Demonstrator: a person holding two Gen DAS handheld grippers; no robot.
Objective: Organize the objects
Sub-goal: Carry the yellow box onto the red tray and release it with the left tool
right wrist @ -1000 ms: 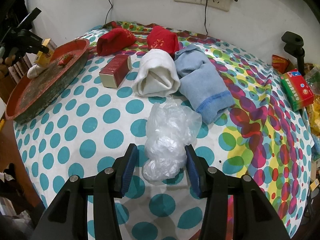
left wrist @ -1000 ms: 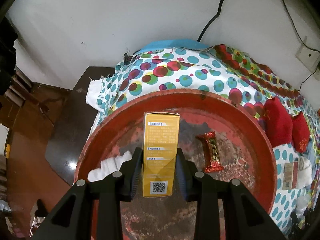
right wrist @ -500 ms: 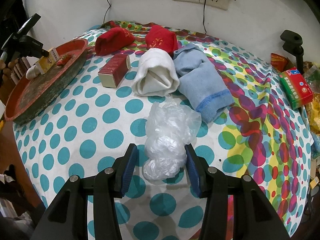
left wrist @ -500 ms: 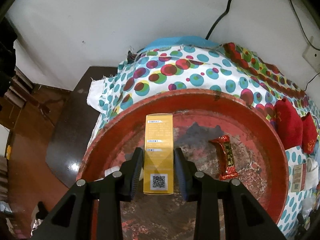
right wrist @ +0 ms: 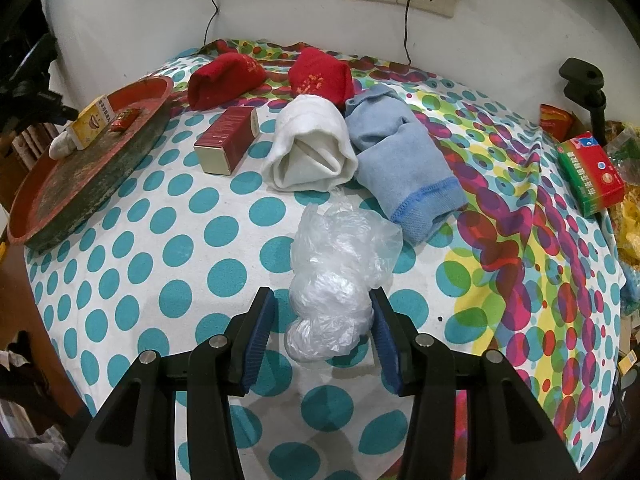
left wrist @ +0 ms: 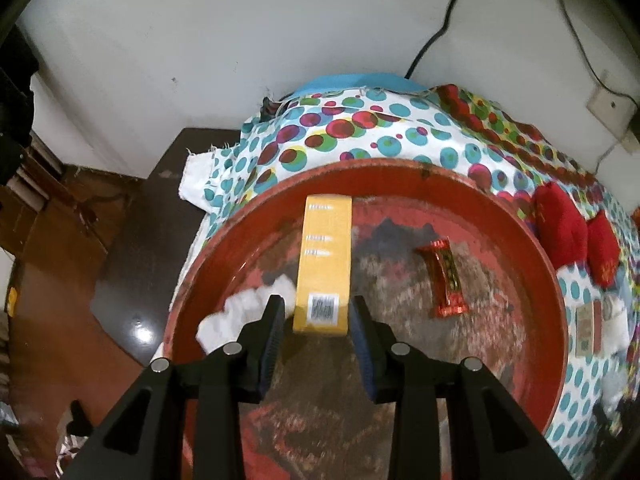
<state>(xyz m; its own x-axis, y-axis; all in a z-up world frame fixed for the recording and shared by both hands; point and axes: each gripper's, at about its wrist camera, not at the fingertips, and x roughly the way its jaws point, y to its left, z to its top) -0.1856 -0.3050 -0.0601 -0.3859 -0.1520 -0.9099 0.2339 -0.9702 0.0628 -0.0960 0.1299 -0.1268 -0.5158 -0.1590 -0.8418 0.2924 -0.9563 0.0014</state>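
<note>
A yellow box (left wrist: 324,264) lies flat in the round red tray (left wrist: 556,320). My left gripper (left wrist: 318,320) is open, its jaws just clear of the box's near end. A red candy wrapper (left wrist: 444,276) and a white sock (left wrist: 240,312) also lie in the tray. In the right wrist view the tray (right wrist: 120,168) sits at the table's left edge with the yellow box (right wrist: 90,122) in it. My right gripper (right wrist: 322,332) is open around a crumpled clear plastic bag (right wrist: 338,272) on the dotted cloth.
A dark red box (right wrist: 228,140), a white rolled sock (right wrist: 310,152), a blue sock (right wrist: 404,160) and two red socks (right wrist: 224,80) lie mid-table. A green and red box (right wrist: 592,172) sits at the right edge. Wall and sockets stand behind.
My left gripper has opened and let go of the yellow box, which now lies flat in the tray, and has drawn back a little. The right gripper has not moved.
</note>
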